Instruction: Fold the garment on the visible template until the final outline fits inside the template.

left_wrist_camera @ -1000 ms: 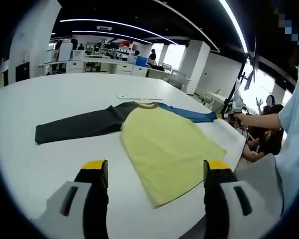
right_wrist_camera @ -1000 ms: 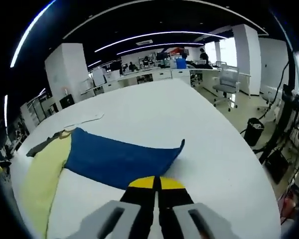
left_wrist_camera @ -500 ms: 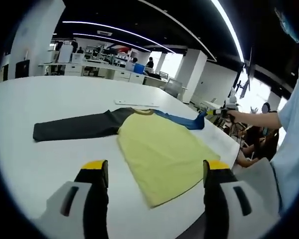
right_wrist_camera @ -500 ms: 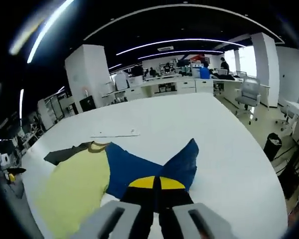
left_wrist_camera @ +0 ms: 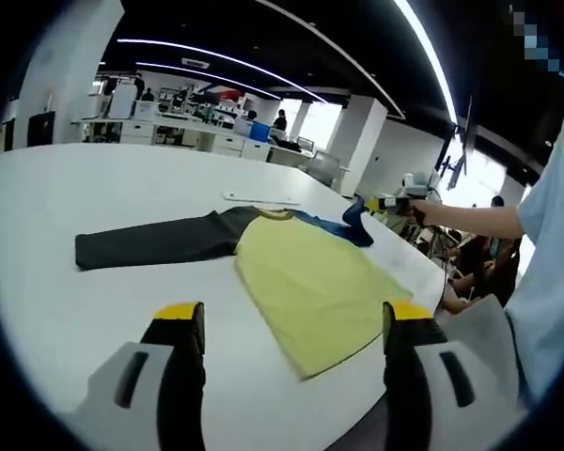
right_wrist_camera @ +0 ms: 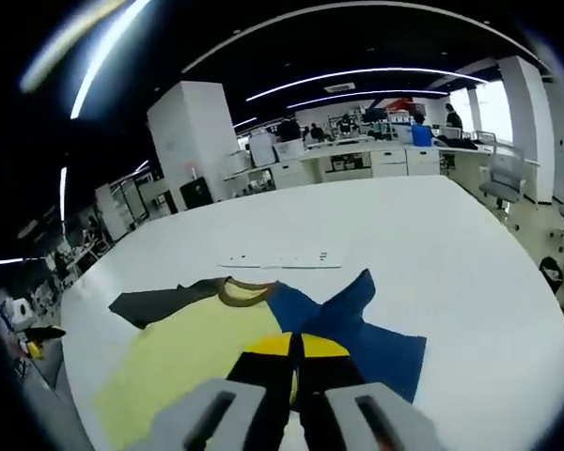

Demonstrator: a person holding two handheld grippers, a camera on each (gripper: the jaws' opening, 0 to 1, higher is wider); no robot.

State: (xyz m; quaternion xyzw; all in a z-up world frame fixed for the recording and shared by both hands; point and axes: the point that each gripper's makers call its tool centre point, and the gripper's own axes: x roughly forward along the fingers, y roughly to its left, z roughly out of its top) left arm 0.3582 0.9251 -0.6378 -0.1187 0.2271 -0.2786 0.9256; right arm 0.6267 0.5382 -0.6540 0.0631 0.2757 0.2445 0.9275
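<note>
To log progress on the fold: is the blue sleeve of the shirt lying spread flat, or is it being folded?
Being folded. The right gripper is shut on the blue sleeve, whose end is lifted and doubled toward the yellow body; the black sleeve lies flat.

My left gripper (left_wrist_camera: 293, 329) hangs before the garment (left_wrist_camera: 315, 282) spread on the table (left_wrist_camera: 66, 310); my right gripper (right_wrist_camera: 295, 348) lifts one sleeve (right_wrist_camera: 357, 324) over it, a paper strip (right_wrist_camera: 280, 258) behind.

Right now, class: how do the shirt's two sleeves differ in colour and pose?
The blue sleeve is lifted and folding inward, pinched by the right gripper. The dark grey sleeve lies flat and stretched out, untouched, with the left gripper open. Both join the same yellow body.
</note>
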